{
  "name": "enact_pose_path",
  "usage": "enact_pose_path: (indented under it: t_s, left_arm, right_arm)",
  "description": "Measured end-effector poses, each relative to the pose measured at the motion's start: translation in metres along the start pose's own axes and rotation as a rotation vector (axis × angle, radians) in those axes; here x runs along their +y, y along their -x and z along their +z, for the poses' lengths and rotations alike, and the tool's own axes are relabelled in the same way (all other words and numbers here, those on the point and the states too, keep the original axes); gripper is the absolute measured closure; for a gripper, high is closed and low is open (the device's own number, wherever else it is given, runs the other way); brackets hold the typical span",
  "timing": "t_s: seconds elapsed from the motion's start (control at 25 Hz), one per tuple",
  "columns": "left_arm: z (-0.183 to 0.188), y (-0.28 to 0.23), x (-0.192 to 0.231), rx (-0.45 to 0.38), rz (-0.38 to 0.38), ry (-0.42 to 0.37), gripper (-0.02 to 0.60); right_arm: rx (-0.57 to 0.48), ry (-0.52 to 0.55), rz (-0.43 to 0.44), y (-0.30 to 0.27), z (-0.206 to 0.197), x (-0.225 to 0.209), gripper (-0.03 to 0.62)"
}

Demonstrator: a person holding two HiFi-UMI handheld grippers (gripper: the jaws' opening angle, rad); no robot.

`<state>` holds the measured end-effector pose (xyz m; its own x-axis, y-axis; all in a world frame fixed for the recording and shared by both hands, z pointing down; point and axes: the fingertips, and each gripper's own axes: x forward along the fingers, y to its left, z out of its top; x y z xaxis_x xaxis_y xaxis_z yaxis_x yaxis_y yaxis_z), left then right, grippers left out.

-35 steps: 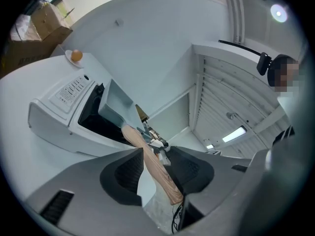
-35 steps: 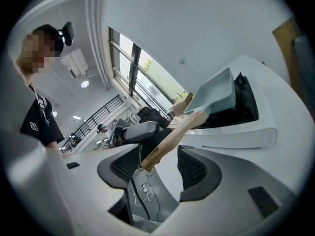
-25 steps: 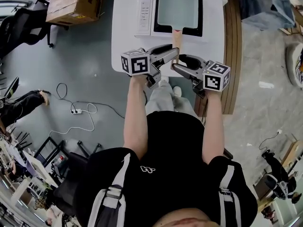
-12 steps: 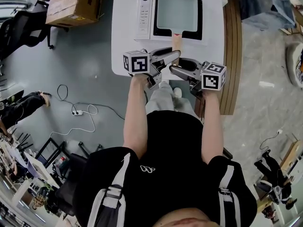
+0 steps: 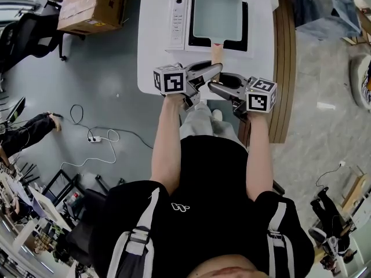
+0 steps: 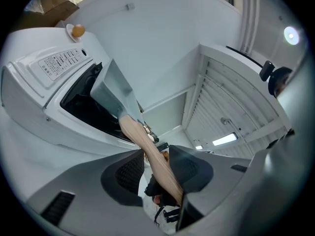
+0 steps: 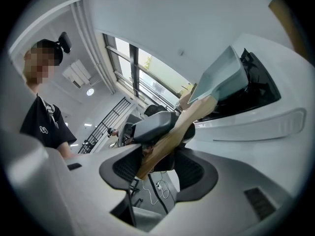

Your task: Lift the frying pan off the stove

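Observation:
A pale rectangular frying pan (image 5: 217,13) sits on the black top of a white stove (image 5: 178,16). Its wooden handle (image 5: 216,52) points toward me. My left gripper (image 5: 215,69) reaches in from the left. In the left gripper view the handle (image 6: 152,156) runs between the closing jaws, against the right one, with a gap at the left pad. My right gripper (image 5: 213,86) comes from the right. In the right gripper view the handle's end (image 7: 167,141) lies between its jaws, which are shut on it. The pan (image 7: 224,77) rests flat.
The stove stands on a white table (image 5: 153,57) whose near edge is under my grippers. A wooden bench (image 5: 284,68) runs along its right side. A cardboard box (image 5: 93,4) and cables (image 5: 95,135) lie on the floor at left. An egg (image 6: 77,31) sits behind the stove.
Both grippers have drawn closer together around the handle and shifted slightly toward the stove. Their jaws have narrowed. The pan has not moved.

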<state>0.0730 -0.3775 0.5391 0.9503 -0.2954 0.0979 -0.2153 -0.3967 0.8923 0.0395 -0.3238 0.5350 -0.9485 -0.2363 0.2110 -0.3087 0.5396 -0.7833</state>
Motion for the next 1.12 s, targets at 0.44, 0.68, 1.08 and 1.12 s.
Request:
enact_pose_path:
  t_s: [0.44, 0.68, 1.08, 1.12]
  left_arm:
    - [0.001, 0.002, -0.013, -0.011, -0.004, -0.026, 0.41]
    - [0.001, 0.002, -0.032, -0.017, -0.01, -0.066, 0.41]
    - [0.009, 0.007, -0.075, -0.051, -0.035, -0.147, 0.408]
    - [0.01, 0.007, -0.079, -0.054, -0.037, -0.152, 0.408]
  right_arm:
    - [0.015, 0.054, 0.003, 0.005, 0.003, 0.013, 0.372]
    - [0.018, 0.095, 0.009, 0.013, 0.006, 0.027, 0.372]
    - [0.018, 0.182, 0.027, 0.029, 0.018, 0.06, 0.372]
    - [0.02, 0.19, 0.028, 0.031, 0.02, 0.064, 0.372]
